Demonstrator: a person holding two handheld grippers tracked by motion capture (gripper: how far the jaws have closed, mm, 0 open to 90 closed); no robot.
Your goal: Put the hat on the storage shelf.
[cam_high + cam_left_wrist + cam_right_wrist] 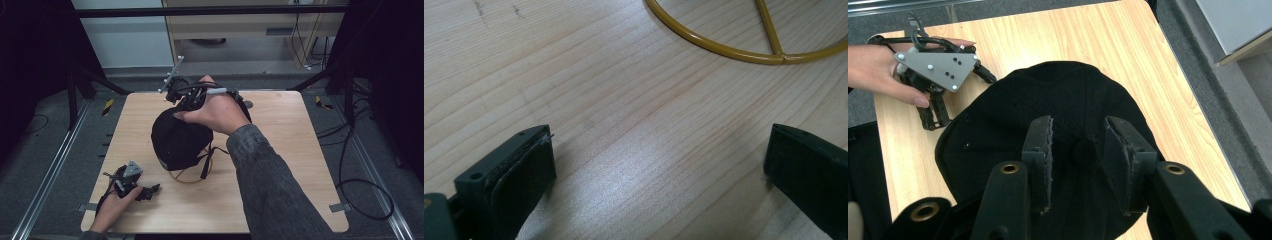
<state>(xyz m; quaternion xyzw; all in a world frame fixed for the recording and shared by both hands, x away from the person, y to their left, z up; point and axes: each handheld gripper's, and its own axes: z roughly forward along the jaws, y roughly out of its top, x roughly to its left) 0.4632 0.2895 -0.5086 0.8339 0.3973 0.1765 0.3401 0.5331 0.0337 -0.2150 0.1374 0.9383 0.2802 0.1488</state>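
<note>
Black cap (177,140) crown-up on wire stand (187,176), right gripper (1078,150) jaws half-open above.

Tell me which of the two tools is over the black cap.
The right tool, its jaws straddling the black cap's top button; the left tool rests on bare table nearby.

Right gripper over the black cap on the wooden table

The right gripper (1078,155) looks down on a black cap (1013,115), its two black jaws parted with the cap's top button (1083,152) between the pads; whether the pads touch the fabric cannot be told. The cap covers much of the light wooden table (1088,37). At upper left, just beside the cap, a hand (878,70) holds the left gripper (935,120), a grey three-cornered plate (938,69) on top.
</note>
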